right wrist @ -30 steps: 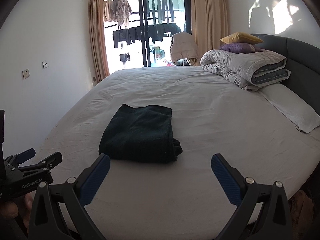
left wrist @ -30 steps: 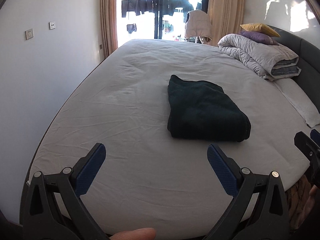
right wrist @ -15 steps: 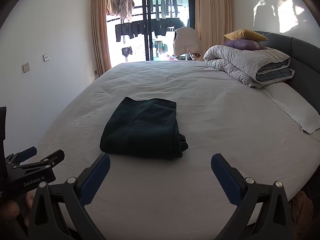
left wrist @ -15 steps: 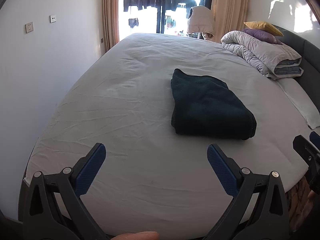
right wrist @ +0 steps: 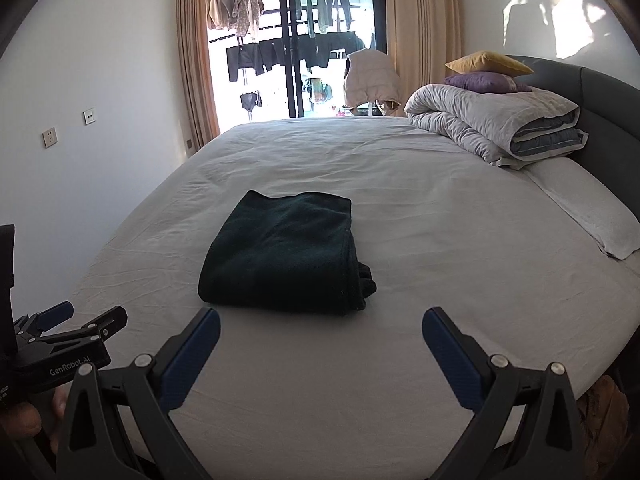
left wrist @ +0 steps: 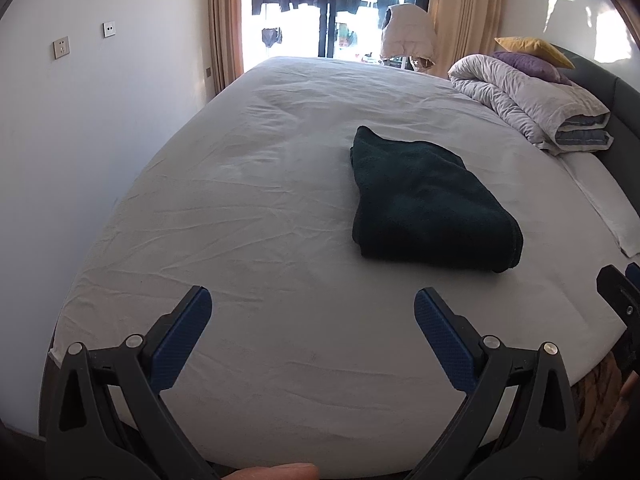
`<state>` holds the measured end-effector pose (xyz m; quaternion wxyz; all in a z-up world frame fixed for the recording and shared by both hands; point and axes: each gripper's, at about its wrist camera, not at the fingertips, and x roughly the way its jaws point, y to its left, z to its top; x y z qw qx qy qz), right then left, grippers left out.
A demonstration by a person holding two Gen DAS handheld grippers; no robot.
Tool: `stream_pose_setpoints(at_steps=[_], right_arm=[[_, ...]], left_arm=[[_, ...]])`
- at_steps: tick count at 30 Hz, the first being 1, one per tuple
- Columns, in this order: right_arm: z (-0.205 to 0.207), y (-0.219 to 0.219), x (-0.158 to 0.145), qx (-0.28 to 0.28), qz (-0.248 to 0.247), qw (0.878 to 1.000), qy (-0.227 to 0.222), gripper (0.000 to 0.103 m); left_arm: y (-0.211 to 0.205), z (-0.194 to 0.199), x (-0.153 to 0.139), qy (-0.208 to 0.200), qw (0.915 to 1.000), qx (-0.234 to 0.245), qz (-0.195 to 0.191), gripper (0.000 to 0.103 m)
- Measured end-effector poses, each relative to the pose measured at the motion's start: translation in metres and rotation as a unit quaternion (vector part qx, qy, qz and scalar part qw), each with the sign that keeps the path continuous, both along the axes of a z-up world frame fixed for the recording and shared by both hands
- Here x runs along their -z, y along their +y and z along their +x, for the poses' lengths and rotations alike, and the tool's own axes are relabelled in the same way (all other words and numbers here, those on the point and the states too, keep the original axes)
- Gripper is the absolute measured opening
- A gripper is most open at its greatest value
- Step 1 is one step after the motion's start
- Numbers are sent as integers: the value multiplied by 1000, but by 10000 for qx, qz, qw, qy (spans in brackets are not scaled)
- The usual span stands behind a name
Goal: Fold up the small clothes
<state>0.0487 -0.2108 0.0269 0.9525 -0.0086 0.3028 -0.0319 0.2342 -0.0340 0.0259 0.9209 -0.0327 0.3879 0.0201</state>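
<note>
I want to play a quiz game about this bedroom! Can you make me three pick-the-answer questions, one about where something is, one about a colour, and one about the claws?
1. Where is the folded cloth?
A. on the bed
B. on the floor
C. hanging at the window

2. What colour is the top cushion?
A. red
B. yellow
C. white

3. How are the claws?
A. both open, empty
B. both shut on the cloth
C. one holds a cushion

Answers:
1. A, it lies on the white bed sheet.
2. B, yellow over a purple cushion.
3. A, the left claw and right claw gape, holding nothing.
</note>
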Motion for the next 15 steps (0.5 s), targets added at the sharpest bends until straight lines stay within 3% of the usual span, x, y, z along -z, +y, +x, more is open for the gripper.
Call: stream_pose_setpoints(at_steps=[15], right_arm=[[1, -1, 7, 34, 11, 10000, 54, 103]], left_arm=[[2, 4, 8, 65, 10000, -57, 33, 103]])
